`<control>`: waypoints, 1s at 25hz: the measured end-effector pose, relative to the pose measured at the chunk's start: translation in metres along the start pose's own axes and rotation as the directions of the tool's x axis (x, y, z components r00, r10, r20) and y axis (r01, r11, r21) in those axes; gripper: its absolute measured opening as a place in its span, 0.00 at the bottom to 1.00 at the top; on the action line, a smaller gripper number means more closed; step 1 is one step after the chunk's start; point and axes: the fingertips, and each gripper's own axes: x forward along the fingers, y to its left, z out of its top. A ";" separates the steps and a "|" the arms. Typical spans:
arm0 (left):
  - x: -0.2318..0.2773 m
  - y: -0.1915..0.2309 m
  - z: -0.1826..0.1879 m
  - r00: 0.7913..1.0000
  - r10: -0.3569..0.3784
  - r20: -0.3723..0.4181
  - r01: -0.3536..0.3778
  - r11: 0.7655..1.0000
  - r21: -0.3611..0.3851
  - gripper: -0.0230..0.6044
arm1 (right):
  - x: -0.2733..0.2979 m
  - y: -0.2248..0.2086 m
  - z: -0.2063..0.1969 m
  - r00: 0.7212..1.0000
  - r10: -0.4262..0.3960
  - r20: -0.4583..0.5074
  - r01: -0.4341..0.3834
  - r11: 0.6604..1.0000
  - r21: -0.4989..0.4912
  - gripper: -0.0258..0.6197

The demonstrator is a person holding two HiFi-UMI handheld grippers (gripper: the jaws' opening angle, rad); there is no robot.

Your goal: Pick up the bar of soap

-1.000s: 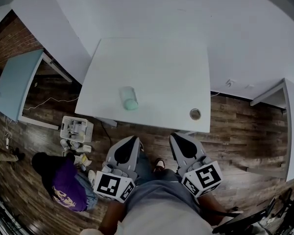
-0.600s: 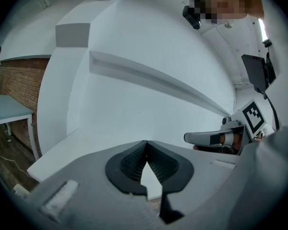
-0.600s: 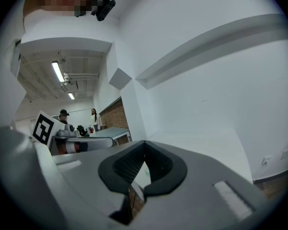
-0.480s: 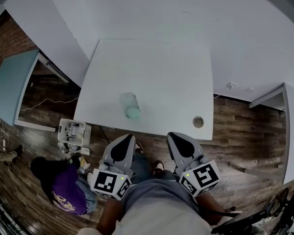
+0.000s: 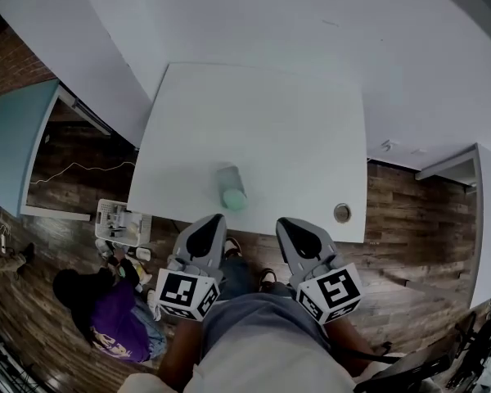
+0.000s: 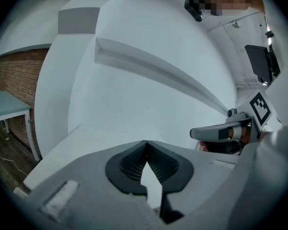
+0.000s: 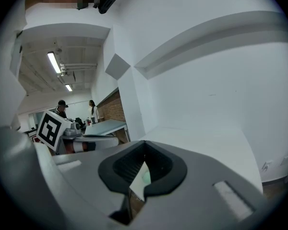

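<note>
Head view: pale green bar of soap (image 5: pixel 232 188) seen on white table (image 5: pixel 295 121), lower centre of frame, near front edge. Left gripper (image 5: pixel 210 222) and right gripper (image 5: pixel 289 224) held just below, jaws pressed together.

The head camera is looking steeply down from well above the table (image 5: pixel 262 113), taking in its whole top, the floor (image 5: pixel 409 211) around it and, at the bottom, the left gripper (image 5: pixel 210 219) and right gripper (image 5: pixel 288 222). Each gripper camera is sitting low and close behind its own jaws, facing almost level across the table toward the wall (image 6: pixel 134 95). Each is catching the other gripper at its side. All three views are sharing the table top.
</note>
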 end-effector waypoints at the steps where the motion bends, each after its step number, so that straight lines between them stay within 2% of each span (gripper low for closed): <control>1: 0.003 0.006 0.000 1.000 -0.006 -0.004 0.006 1.000 -0.001 0.04 | 0.005 0.001 0.001 1.000 -0.004 -0.001 0.004 1.000 0.000 0.04; 7: 0.016 0.031 0.008 0.998 -0.055 -0.007 0.055 0.998 0.016 0.04 | 0.033 0.005 0.014 0.999 -0.044 0.016 0.044 0.999 -0.011 0.04; 14: 0.018 0.047 0.023 0.995 -0.090 0.038 0.088 0.995 0.052 0.04 | 0.062 0.015 0.020 0.997 -0.061 0.042 0.063 0.997 -0.037 0.04; 20: 0.026 0.056 0.013 0.996 -0.087 0.006 0.087 0.995 0.057 0.04 | 0.077 0.010 0.008 0.998 -0.067 0.022 0.067 0.997 -0.024 0.04; 25: 0.040 0.058 -0.007 0.995 -0.094 -0.031 0.096 0.994 0.055 0.04 | 0.089 0.002 -0.014 0.997 -0.070 -0.030 0.071 0.997 0.007 0.04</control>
